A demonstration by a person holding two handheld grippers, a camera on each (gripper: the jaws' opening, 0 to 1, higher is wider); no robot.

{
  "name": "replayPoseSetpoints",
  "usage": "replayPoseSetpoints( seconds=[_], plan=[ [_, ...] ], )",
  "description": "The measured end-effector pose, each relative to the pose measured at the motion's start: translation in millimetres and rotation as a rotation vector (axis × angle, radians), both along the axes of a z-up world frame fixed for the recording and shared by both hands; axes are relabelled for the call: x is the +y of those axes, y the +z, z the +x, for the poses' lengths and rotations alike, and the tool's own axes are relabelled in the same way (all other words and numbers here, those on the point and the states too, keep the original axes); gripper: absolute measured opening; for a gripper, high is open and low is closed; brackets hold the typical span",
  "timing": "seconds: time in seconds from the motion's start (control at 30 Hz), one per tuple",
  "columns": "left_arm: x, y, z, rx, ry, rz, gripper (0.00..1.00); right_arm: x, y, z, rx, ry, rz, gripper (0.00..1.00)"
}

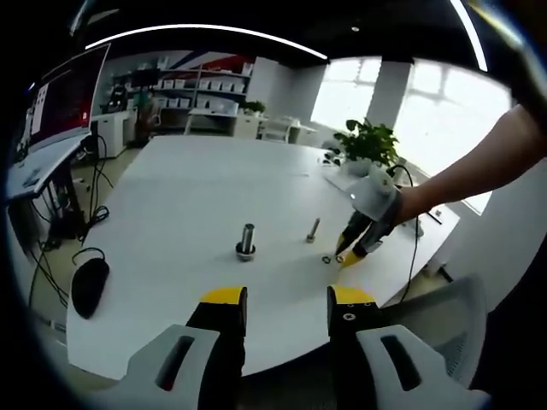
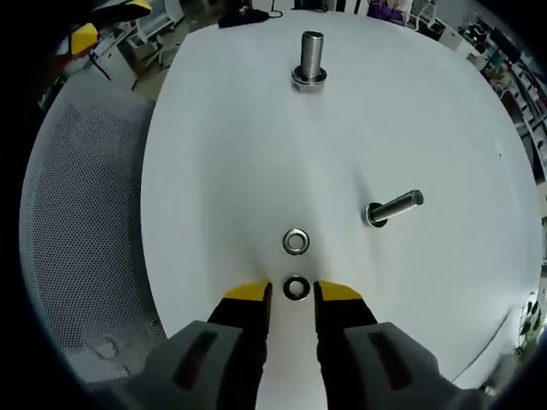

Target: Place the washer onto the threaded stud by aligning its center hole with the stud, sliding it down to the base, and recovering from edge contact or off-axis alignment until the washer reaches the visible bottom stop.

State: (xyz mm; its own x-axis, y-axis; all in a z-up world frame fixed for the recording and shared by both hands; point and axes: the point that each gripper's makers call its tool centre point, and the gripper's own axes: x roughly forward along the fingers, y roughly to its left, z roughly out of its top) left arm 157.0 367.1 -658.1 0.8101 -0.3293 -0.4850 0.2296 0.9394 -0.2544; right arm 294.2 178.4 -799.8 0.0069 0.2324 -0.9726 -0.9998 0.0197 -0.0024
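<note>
A thick threaded stud point(image 2: 311, 58) stands upright on the white table point(image 2: 214, 171), with a ring at its base; it also appears in the left gripper view point(image 1: 246, 241). A dark washer point(image 2: 296, 288) lies flat on the table between the yellow tips of my right gripper point(image 2: 293, 293), which is open, its jaws a little apart from the washer's edge. Just beyond lies a silver washer point(image 2: 296, 242). In the left gripper view, a gloved hand holds the right gripper point(image 1: 349, 254) low on the table beside a small washer point(image 1: 326, 259). My left gripper point(image 1: 288, 297) is open and holds nothing.
A thinner bolt point(image 2: 395, 207) stands tilted to the right of the washers, also seen as a bolt point(image 1: 314, 229) past the stud. A black mouse point(image 1: 89, 286) lies at the table's left. A mesh chair point(image 2: 77, 222) sits by the table edge. A plant point(image 1: 369, 141) stands at the far side.
</note>
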Motion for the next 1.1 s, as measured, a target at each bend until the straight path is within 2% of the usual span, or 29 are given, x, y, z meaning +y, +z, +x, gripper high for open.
replayPoseSetpoints(
  seconds=[0.37, 0.47, 0.6, 0.7, 1.1],
  plan=[
    [0.4, -5.1, -2.4, 0.011, -0.012, 0.002, 0.35, -1.7, -1.1, 0.2, -0.014, 0.064, -0.028, 0.18],
    [-0.2, -5.4, -2.4, 0.014, -0.014, 0.0, 0.35, -2.4, -1.8, -0.3, -0.025, 0.108, -0.042, 0.15],
    [-0.6, -6.2, -1.3, 0.016, -0.016, -0.001, 0.35, -2.0, -1.1, 0.0, -0.026, 0.09, -0.048, 0.15],
    [-1.9, -6.4, -1.4, 0.019, -0.018, -0.003, 0.35, -1.7, -1.1, 0.6, -0.021, 0.042, -0.051, 0.15],
    [-3.5, -12.2, -4.5, 0.037, -0.031, -0.006, 0.36, -2.3, 0.0, 0.3, -0.036, 0.0, -0.032, 0.13]
  ],
)
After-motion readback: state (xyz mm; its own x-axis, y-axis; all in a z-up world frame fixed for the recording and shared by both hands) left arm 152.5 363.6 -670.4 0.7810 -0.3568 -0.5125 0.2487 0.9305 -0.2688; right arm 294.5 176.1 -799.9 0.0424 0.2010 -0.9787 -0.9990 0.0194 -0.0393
